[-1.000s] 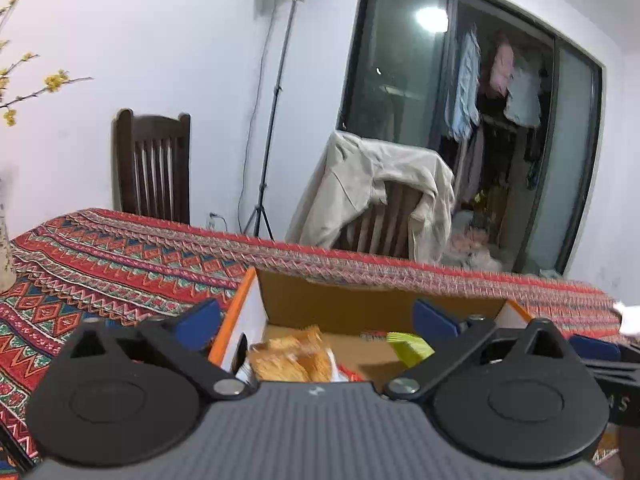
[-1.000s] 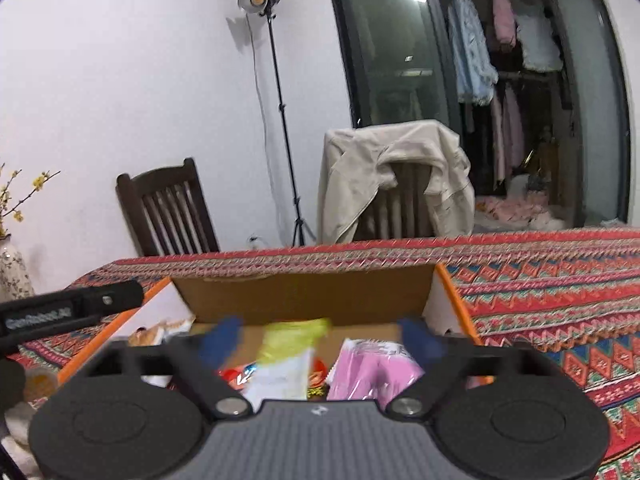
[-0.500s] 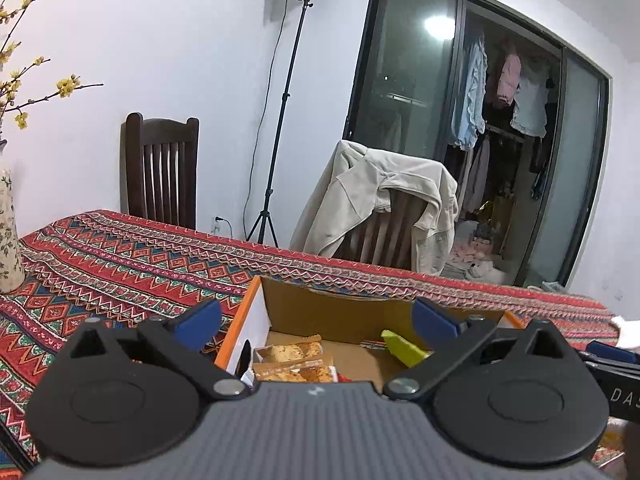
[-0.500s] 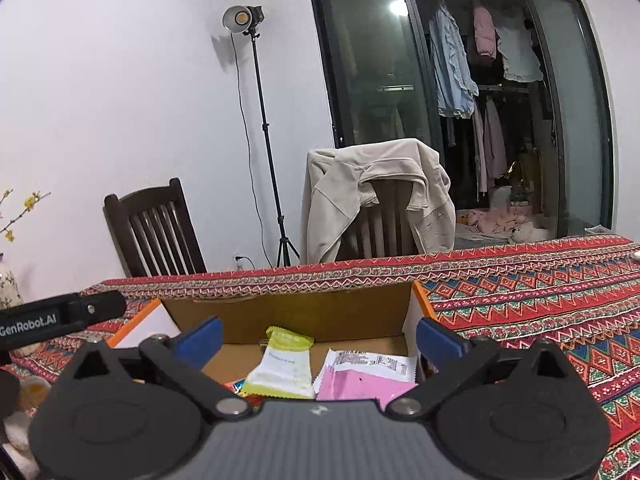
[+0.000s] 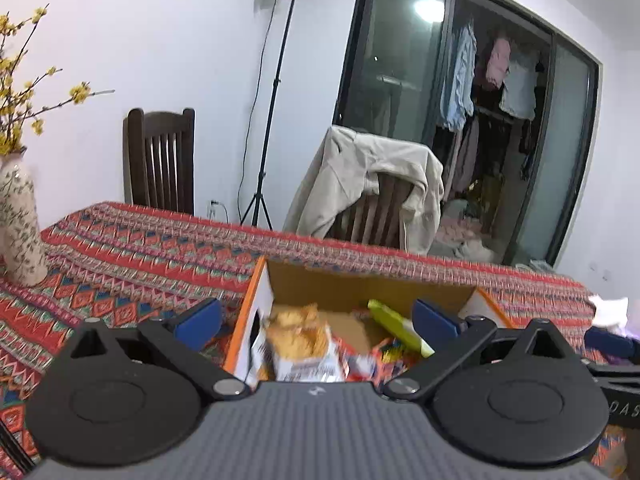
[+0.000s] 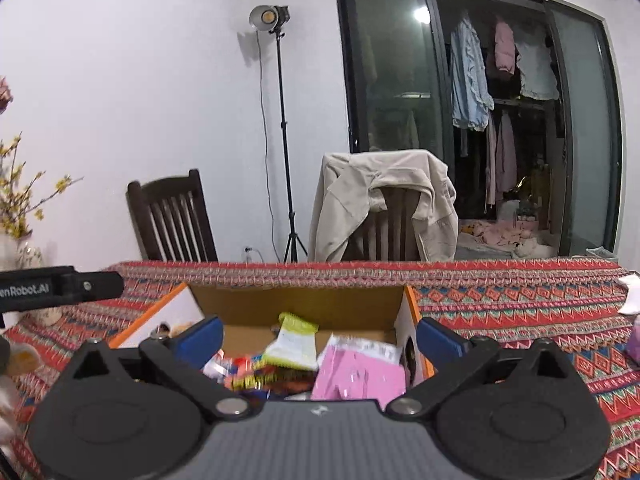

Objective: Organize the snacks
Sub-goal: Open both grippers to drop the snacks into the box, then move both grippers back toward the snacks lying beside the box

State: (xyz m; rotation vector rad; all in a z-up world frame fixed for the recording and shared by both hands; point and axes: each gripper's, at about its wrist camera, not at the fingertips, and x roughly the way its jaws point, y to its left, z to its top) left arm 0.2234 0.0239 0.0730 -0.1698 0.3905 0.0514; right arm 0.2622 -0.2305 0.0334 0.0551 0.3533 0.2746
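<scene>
An open cardboard box with orange-edged white side walls sits on the patterned tablecloth and holds several snack packs. In the left wrist view a golden-brown biscuit pack and a yellow-green pack lie inside. The right wrist view shows the yellow-green pack beside a pink pack. My left gripper is open above the box's near left part, nothing between its blue pads. My right gripper is open wide over the box's near right part, also holding nothing.
A patterned vase with yellow blossoms stands at the table's left. Two wooden chairs stand beyond the far edge, one draped with a beige jacket. A light stand rises by the wall. White paper lies at the far right.
Both grippers have drawn back and up from the box, so more of its inside shows. The right gripper's jaws spread wider and the green and pink packs now lie free in the box.
</scene>
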